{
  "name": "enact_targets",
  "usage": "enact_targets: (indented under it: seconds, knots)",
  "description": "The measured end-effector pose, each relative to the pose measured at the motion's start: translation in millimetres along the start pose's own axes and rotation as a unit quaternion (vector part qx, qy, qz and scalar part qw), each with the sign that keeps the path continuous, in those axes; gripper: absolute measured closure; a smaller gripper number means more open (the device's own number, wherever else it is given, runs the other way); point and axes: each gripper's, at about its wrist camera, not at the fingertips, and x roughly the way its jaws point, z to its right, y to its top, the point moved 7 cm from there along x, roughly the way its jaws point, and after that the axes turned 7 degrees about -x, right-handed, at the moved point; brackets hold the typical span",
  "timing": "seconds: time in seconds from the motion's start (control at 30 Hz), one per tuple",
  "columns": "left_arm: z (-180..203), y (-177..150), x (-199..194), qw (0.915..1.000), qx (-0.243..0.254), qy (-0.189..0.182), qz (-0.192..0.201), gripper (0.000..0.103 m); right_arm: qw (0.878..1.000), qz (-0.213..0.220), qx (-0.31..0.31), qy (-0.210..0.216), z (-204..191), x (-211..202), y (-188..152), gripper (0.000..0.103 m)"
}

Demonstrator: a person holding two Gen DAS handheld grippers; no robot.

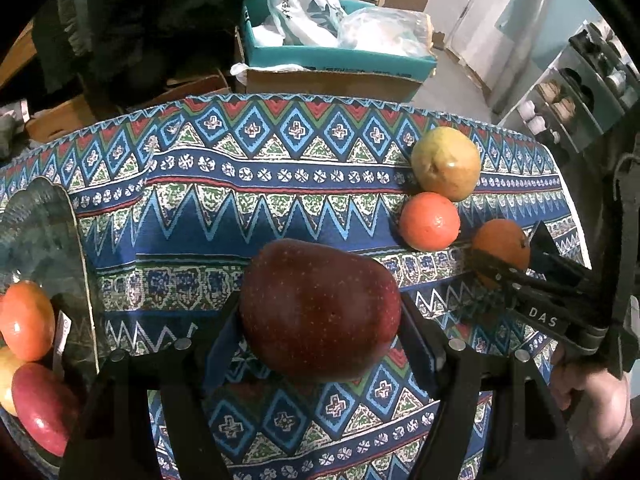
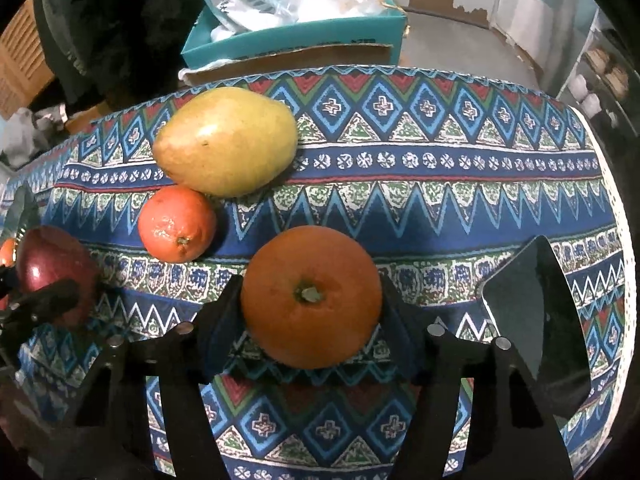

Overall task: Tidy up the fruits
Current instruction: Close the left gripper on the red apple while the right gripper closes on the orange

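Note:
My left gripper (image 1: 320, 316) is shut on a dark red apple (image 1: 320, 308), held over the patterned tablecloth (image 1: 256, 208). My right gripper (image 2: 310, 304) is shut on a large orange (image 2: 311, 296); it also shows in the left wrist view (image 1: 502, 250). A yellow-green pear (image 2: 226, 140) and a small tangerine (image 2: 177, 224) lie together on the cloth; they also show in the left wrist view as the pear (image 1: 446, 162) and the tangerine (image 1: 430, 222). A glass bowl (image 1: 44, 232) at the left holds a tangerine (image 1: 26, 320) and a red apple (image 1: 42, 408).
A dark phone (image 2: 536, 320) lies on the cloth at the right. A teal cardboard box (image 1: 336, 56) with plastic bags stands beyond the table's far edge. Shelves (image 1: 576, 92) with jars stand at the far right. Dark clothing (image 2: 116, 20) hangs at the back left.

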Motion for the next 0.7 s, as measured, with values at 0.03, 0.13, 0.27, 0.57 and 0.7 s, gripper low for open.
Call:
enact_targets:
  seconds: [0.03, 0.13, 0.27, 0.57, 0.7]
  knots:
    - [0, 0, -1, 1.0, 0.0, 0.0, 0.001, 0.028, 1.0, 0.001, 0.0, -0.003, 2, -2, -3, 0.038]
    - [0, 1, -9, 1.0, 0.001, -0.003, 0.008, 0.028, 1.0, 0.008, 0.003, -0.008, 5, -10, -7, 0.039]
    - [1, 3, -22, 0.9998, 0.001, -0.006, 0.018, 0.028, 1.0, 0.021, 0.001, -0.016, 6, -26, -5, 0.039]
    - [4, 5, -49, 0.999, 0.008, -0.011, 0.041, 0.028, 0.998, 0.056, -0.005, -0.022, 1, -63, 1, 0.039]
    - [7, 6, -63, 0.9984, 0.012, -0.014, 0.053, 0.028, 0.997, 0.073, -0.012, -0.023, -6, -81, 7, 0.039]
